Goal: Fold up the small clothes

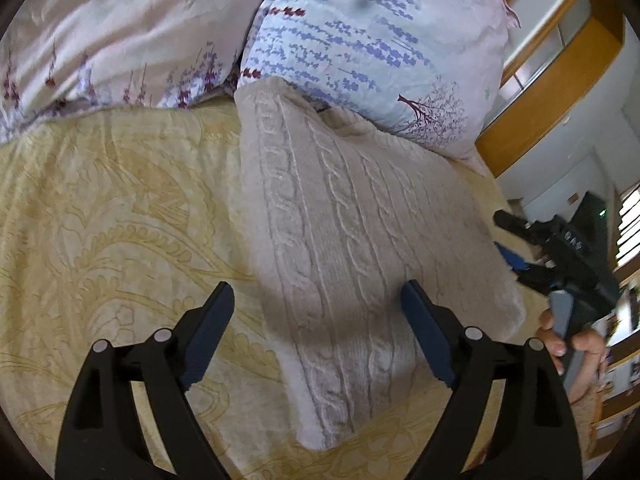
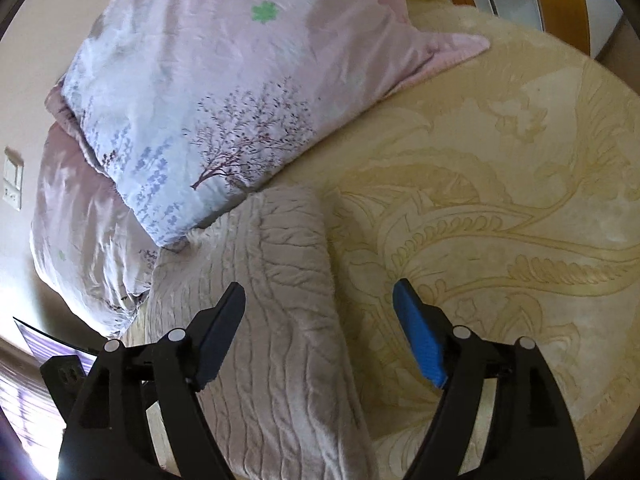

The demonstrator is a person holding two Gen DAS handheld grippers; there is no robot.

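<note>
Under both your claws lies the yellow bedspread (image 1: 120, 200) with its raised leaf pattern. Beyond the claws, at the far side of the bed, rest the flowered pillow (image 2: 208, 112) and the pale quilt (image 1: 120, 32).

The thing of the task, the cable-knit sweater (image 1: 340, 220), lies already folded into a long thick block on the bedspread, and its far end touches the pillow. Your left gripper (image 1: 318, 300) hovers over its near part with the jaws wide apart and nothing pressed between them. Your right gripper (image 2: 320, 300) stands over the right edge of the sweater, also spread wide and empty (the cloth lies below it, not gripped).

I judge that one fold is just finished and you have let go. The next move needs probably a new hold on the near end with both claws, to bring it over the far end.
</note>
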